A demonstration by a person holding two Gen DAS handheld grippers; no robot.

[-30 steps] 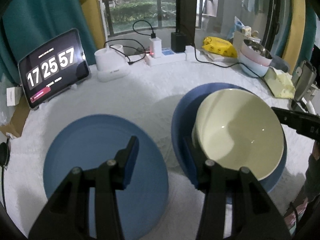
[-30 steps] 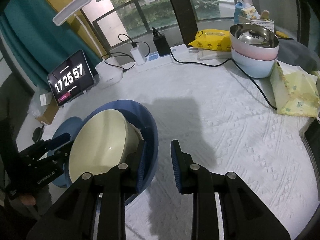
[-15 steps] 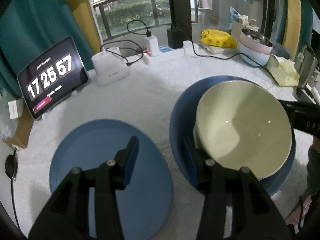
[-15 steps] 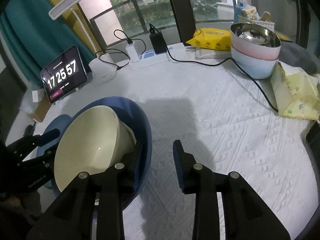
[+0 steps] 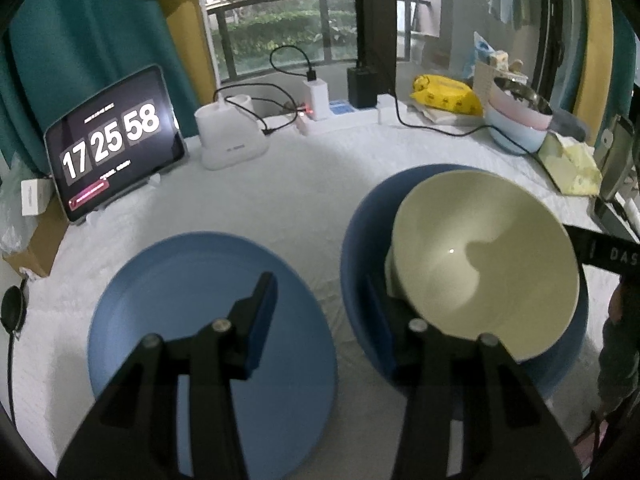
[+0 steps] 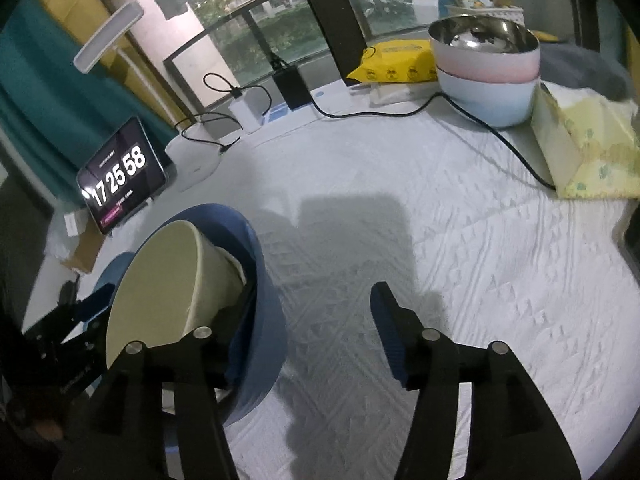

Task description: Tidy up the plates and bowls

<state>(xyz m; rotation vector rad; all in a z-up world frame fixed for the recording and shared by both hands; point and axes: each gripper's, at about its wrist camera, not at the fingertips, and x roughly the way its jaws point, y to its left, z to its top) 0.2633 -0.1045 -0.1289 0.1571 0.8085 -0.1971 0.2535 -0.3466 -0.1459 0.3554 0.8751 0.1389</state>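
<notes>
White quilted table cover (image 6: 420, 248), broad and bare to the right. Blue plate (image 5: 208, 320), flat, lower left, directly under left gripper (image 5: 320, 300). Blue bowl (image 5: 360, 240) just right of the plate, holding a cream bowl (image 5: 488, 256) tilted inside it. Left gripper jaws apart; whether the right-hand one touches the blue bowl's near wall is unclear. Right gripper (image 6: 308, 304) jaws just opened wide, nothing between; blue bowl at its left finger. Likely next: nest bowl onto plate, leftward.
</notes>
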